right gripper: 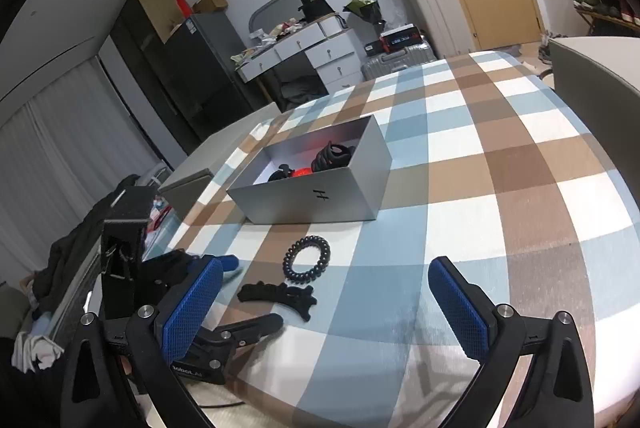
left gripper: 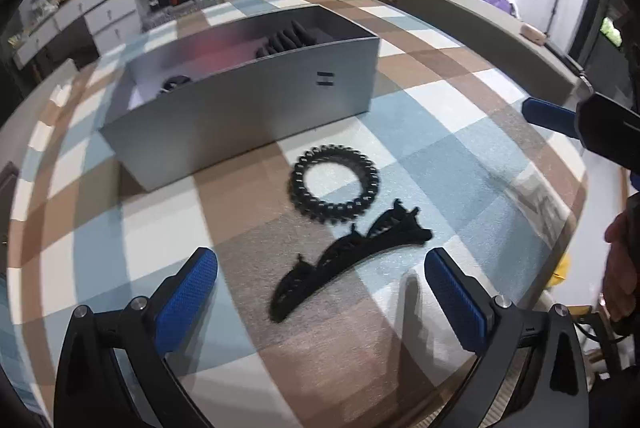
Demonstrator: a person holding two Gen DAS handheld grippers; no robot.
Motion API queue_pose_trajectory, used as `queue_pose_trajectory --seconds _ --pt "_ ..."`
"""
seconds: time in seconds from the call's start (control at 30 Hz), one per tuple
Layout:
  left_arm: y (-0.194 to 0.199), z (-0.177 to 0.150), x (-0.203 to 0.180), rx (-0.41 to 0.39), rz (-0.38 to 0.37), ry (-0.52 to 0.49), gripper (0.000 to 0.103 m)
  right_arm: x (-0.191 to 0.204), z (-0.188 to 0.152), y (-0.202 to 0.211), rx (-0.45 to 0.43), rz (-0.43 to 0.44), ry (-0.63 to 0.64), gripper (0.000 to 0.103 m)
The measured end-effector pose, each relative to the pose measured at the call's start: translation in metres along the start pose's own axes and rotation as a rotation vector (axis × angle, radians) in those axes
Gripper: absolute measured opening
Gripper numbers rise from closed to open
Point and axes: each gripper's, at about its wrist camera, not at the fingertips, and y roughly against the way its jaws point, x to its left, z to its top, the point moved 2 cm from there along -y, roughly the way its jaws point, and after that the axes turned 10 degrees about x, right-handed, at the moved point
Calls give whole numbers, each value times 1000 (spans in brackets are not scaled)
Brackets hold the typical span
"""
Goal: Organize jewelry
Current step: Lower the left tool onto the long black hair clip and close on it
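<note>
Clip lies on the checked cloth, long axis diagonal, low-left to upper-right in the left view. Coil tie just beyond it, box farther. Left gripper nearer: wide open, empty, clip straight ahead between its fingers. Right gripper also wide open, empty, farther back.

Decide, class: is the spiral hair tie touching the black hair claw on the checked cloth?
Cannot tell. In the left wrist view the spiral hair tie nearly meets the hair claw at its prongs; in the right wrist view the two rims appear to meet, but no contact or gap shows plainly.
</note>
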Motion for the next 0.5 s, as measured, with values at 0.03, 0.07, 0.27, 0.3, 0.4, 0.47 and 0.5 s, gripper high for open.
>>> queue_pose_trajectory --seconds 0.03,0.07,0.27,0.3,0.4,0.47,0.5 --pt "0 0 -1 0 -8 -4 101 0 0 0 0 0 0 103" --pt "-1 0 -2 3 -5 -12 100 0 0 0 1 -1 0 103" --pt "-3 3 -8 13 1 -86 77 3 -1 -1 18 -5 5 103" --pt "-4 4 -7 17 -13 -85 75 4 -2 0 16 -4 7 103" --pt "0 5 -8 12 -20 -95 54 7 -2 3 9 -6 8 103" --pt "2 5 -10 11 -24 -101 32 8 -3 5 7 -11 10 103" --pt "2 4 -10 12 -27 -100 27 8 -3 6 7 -12 11 103"
